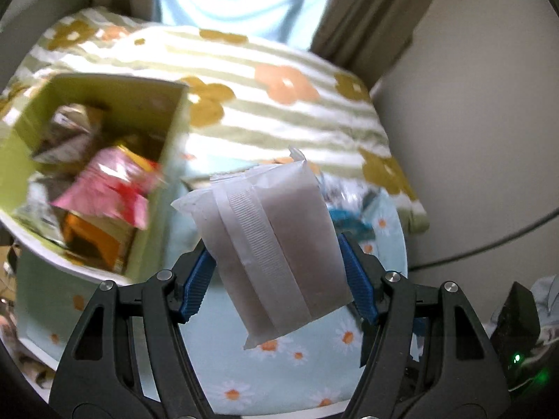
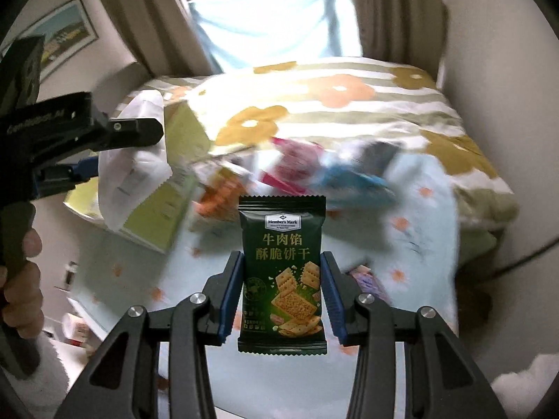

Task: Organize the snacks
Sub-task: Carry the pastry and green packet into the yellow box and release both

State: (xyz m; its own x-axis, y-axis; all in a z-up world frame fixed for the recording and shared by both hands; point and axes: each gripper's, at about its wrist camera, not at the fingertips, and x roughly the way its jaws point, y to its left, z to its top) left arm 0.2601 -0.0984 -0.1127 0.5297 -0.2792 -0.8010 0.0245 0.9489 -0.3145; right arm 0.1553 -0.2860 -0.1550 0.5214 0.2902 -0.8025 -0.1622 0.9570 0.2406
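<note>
Green cracker packet (image 2: 282, 276), then daisy-print table (image 2: 297, 384), curtained window (image 2: 272, 17).

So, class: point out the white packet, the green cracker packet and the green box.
white packet (image 1: 279, 244), left wrist view, its middle seam
green cracker packet (image 2: 282, 272), right wrist view, front face
green box (image 1: 174, 160), left wrist view, right wall

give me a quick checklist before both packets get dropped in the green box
1. Left claw grips the frosted white sealed packet: ok.
2. Right claw grips the dark green cracker packet: ok.
3. Open light green cardboard box in view: ok.
4. Free room in box: cannot tell; it already holds a pink wrapper and others, blurred.
5. Either packet above the box opening: not ok.
</note>
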